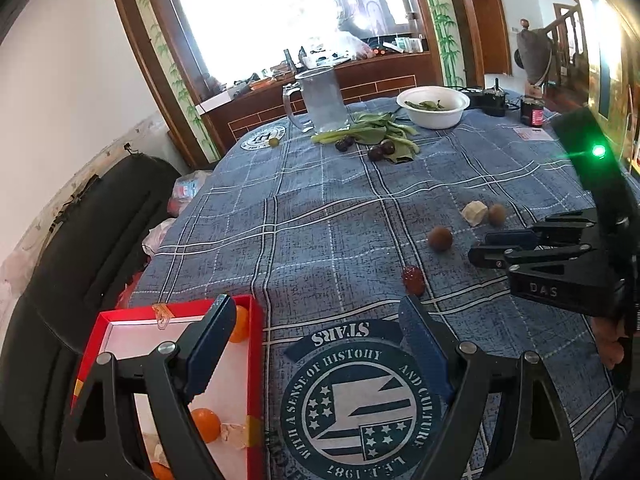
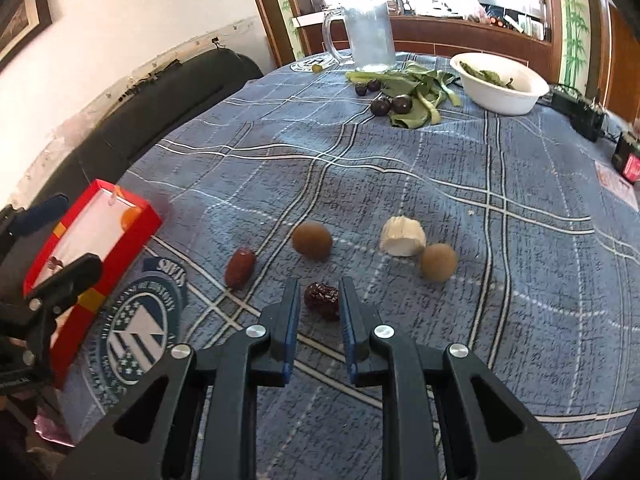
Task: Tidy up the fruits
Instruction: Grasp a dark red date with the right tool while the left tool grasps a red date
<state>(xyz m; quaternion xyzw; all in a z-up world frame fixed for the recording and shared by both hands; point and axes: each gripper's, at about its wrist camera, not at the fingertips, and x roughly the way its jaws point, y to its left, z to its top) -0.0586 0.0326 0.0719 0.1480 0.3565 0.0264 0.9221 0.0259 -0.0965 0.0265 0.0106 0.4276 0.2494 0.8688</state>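
Between the tips of my right gripper (image 2: 321,298) a wrinkled dark red date (image 2: 322,300) lies on the blue checked tablecloth (image 2: 400,168). The jaws stand narrowly apart around it, with a sliver of cloth showing on its left side. A smooth red date (image 2: 240,268), two round brown fruits (image 2: 312,240) (image 2: 439,262) and a white chunk (image 2: 402,236) lie just beyond. My left gripper (image 1: 316,308) is open wide and holds nothing, one finger over the red box (image 1: 256,360), which holds small oranges (image 1: 206,424). The right gripper (image 1: 480,248) shows at the right of the left wrist view.
At the far end stand a glass mug (image 2: 370,36) and a white bowl (image 2: 500,96) with greens, and leafy greens (image 2: 416,84) with dark plums (image 2: 380,106) lie in front of them. A dark sofa (image 2: 160,112) runs along the table's left edge. Black devices (image 2: 584,116) sit far right.
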